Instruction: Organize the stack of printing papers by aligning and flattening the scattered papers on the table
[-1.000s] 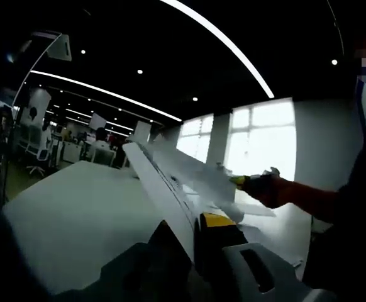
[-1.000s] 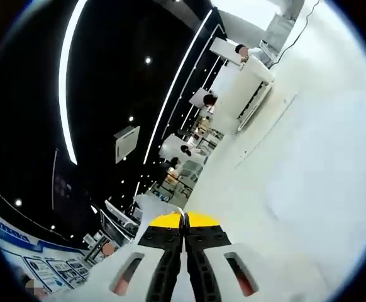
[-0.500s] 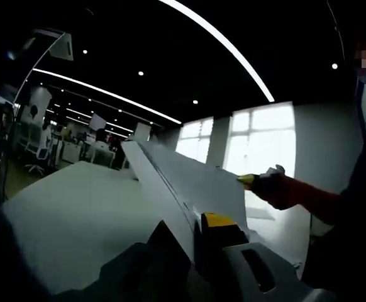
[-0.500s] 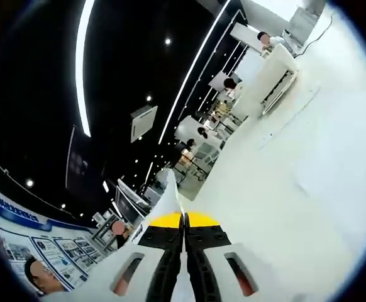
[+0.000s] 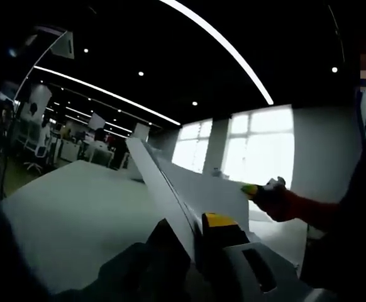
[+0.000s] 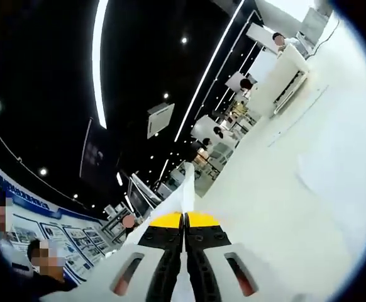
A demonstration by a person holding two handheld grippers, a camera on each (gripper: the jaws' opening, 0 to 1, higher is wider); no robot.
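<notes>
Paper (image 5: 189, 189) is seen clamped edge-on between the closed jaws of the left gripper (image 5: 197, 236) in the left gripper view, the stack rising from the yellow-tipped fingers (image 5: 217, 221) as a thin white blade and fanning outward beyond them. At the far corner of the stack, well ahead of the fingers and to their right, the right gripper (image 5: 253, 189) is seen meeting the sheets, carried by a gloved hand (image 5: 277, 198) on an outstretched arm. Below and to the left of the fingers a white table (image 5: 76, 214) is spread, and the stack is held up off it. Farther out, bright windows (image 5: 258, 141) are shown behind the raised sheets, and strip lights run across a dark ceiling.

In the right gripper view, the jaws are pressed together on the thin edge of the same paper (image 6: 182, 185), which is seen standing up directly ahead of the yellow fingertips (image 6: 168, 220) of the right gripper (image 6: 184, 220). To the right of the fingers the table (image 6: 277, 201) is stretched away, pale and bare. Beyond the fingers, desks with seated people (image 6: 246, 85) are shown in the distance of an office, and poster boards (image 6: 51, 242) are set along the wall at the left.
</notes>
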